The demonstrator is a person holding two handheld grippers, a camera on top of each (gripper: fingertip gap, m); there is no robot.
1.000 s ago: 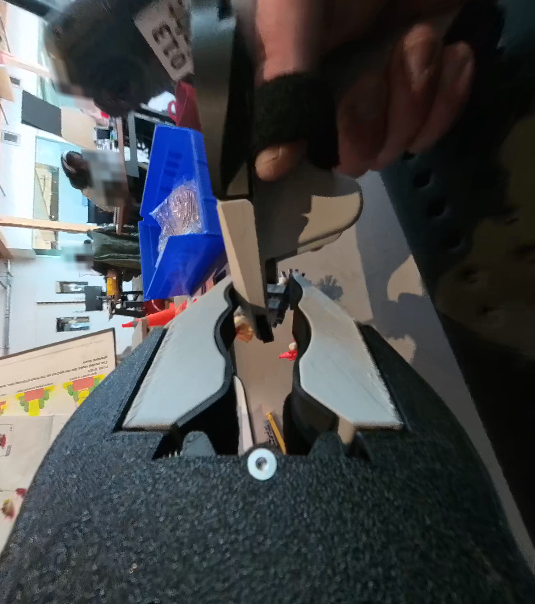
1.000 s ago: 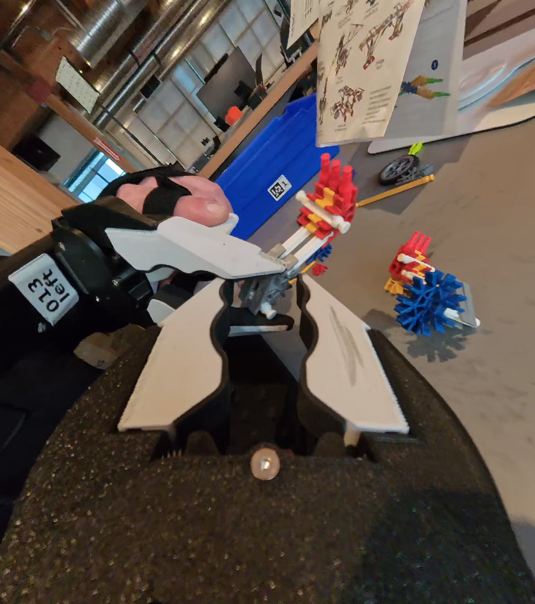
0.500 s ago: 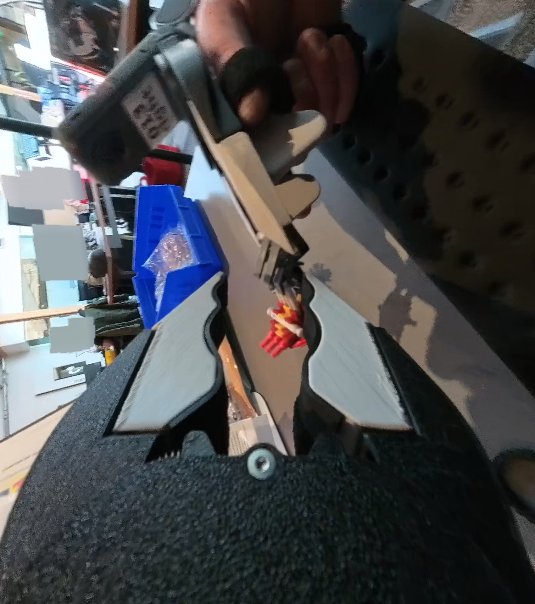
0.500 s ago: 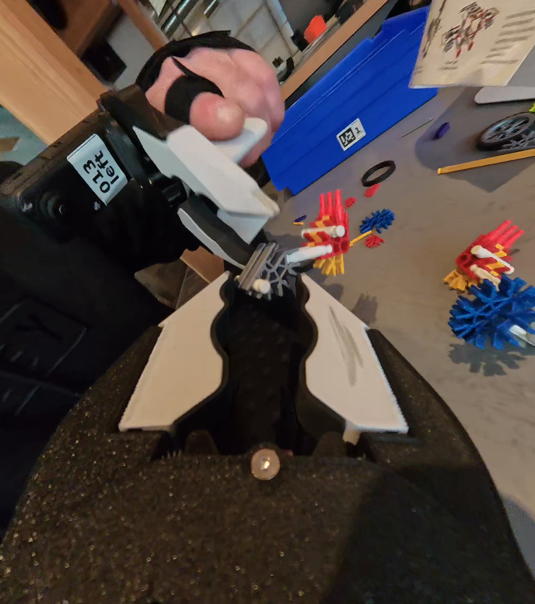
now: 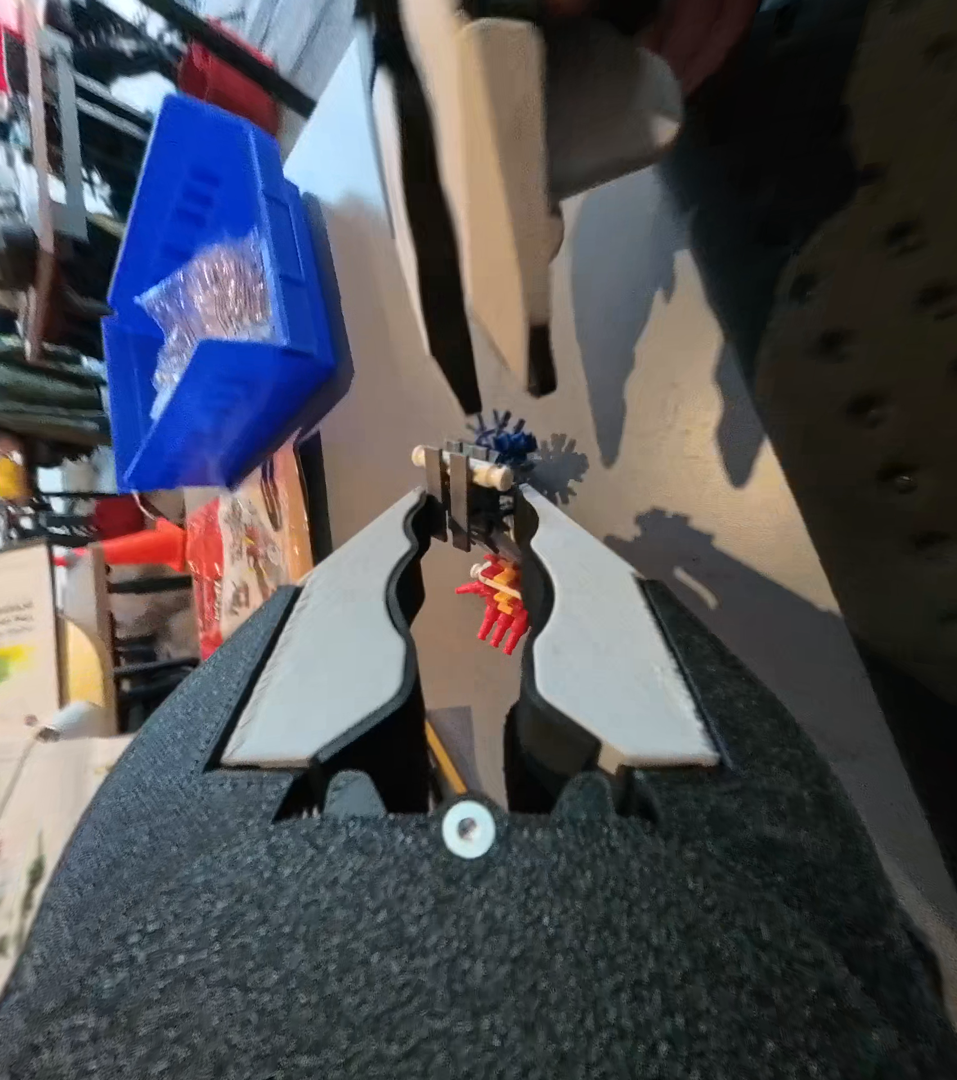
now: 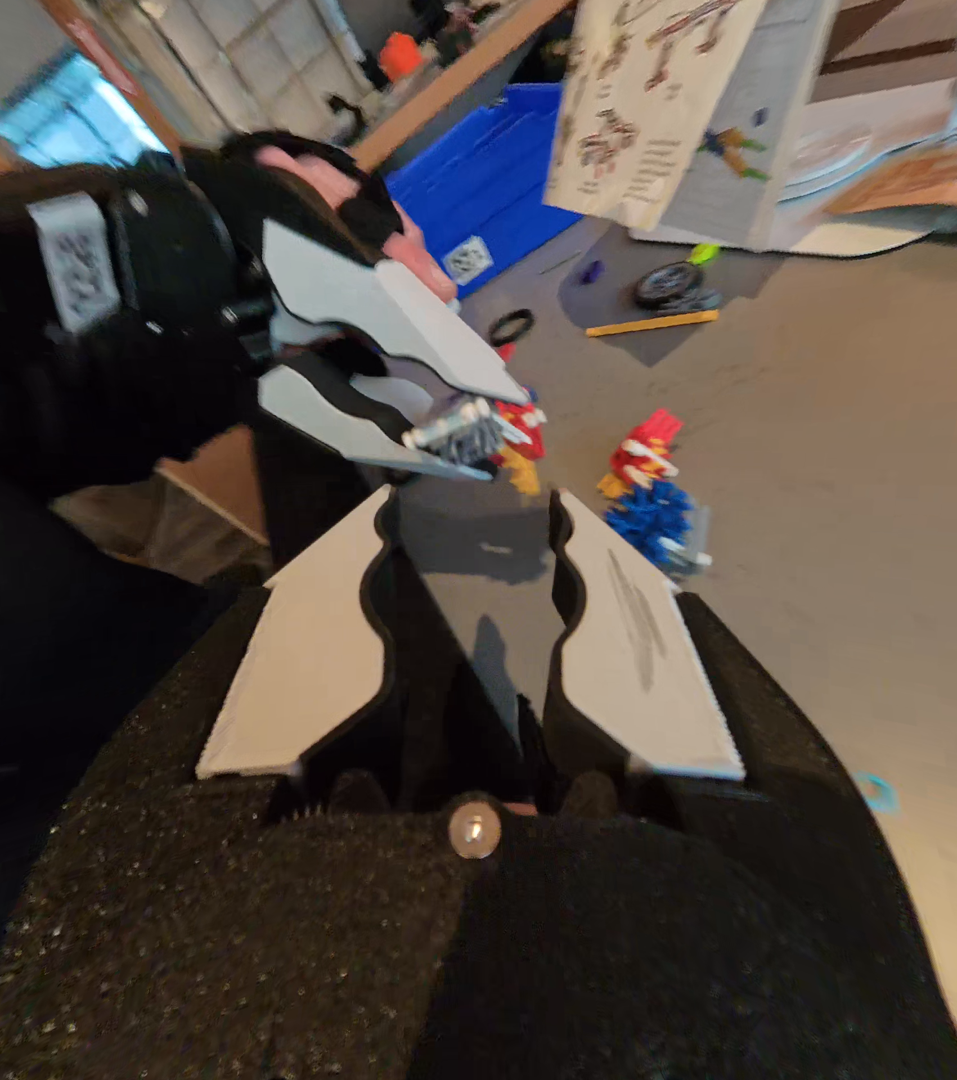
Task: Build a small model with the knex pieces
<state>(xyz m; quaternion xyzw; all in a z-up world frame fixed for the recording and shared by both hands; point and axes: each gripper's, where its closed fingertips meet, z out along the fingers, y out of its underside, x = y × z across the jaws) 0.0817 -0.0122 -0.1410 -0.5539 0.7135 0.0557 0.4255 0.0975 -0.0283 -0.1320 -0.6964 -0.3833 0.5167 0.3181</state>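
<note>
Two grey-fingered grippers face each other above the grey tabletop (image 6: 815, 467): the left gripper (image 5: 473, 508) is clenched on a small assembly of grey connectors, white rods and red and yellow pieces (image 5: 464, 485), held off the table. The right gripper (image 6: 473, 497) is released, its jaws spread and empty, just beside that assembly. Near it on the table lies a second red, yellow and blue spiky toy cluster (image 6: 648, 497), with a blue plastic bin (image 6: 487, 169) farther back.

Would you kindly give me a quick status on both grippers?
Left gripper shut on grey-and-white rod assembly. Right gripper open, empty, above grey tabletop. Blue-and-red connector cluster beside right fingertip, not touching.
</note>
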